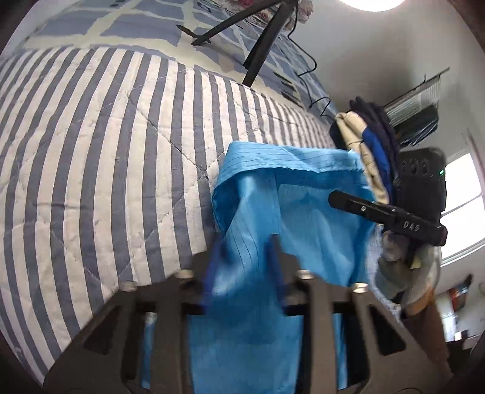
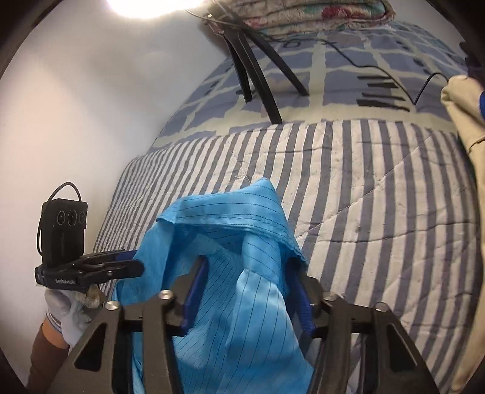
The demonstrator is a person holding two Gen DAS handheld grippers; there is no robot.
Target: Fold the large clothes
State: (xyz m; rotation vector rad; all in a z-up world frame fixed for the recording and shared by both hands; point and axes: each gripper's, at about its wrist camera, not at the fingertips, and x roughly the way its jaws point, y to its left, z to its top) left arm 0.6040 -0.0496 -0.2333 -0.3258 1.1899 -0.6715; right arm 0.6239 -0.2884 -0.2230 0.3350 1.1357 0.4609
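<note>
Left fingers: the left gripper [image 1: 245,260] has its two blue-padded fingers [image 1: 274,257] drawn close together, pinching a fold of the light blue pinstriped fabric garment [image 1: 272,206].
Right fingers: the right gripper [image 2: 247,291] has its fingers [image 2: 298,291] standing wider apart, with a thick bunch of the same garment [image 2: 230,242] filling the gap between them; whether the pads press on it cannot be told.
Garment position: held up over the near part of the blue-and-white striped quilted bed cover [image 1: 106,151], draping from both grippers down past the bottom of each view.
Garment axis: the stitched hem edge [image 1: 291,169] runs roughly sideways from one gripper to the other; the pinstripes run with it near the hem, while the length of the cloth hangs downward.
Left view only: the right gripper [image 1: 388,218] seen side-on at the far end of the hem, held by a white-gloved hand [image 1: 403,272]; a stack of folded beige, blue and navy clothes [image 1: 369,145]; a window [image 1: 463,206].
Right view only: the left gripper [image 2: 91,266] side-on, held by a white-gloved hand [image 2: 69,306] with a brown sleeve [image 2: 45,354]; a floral folded blanket [image 2: 303,15] at the head of the bed.
Both views: black tripod legs [image 1: 260,51] standing on the blue block-patterned sheet [image 1: 136,27] beyond the striped cover.
</note>
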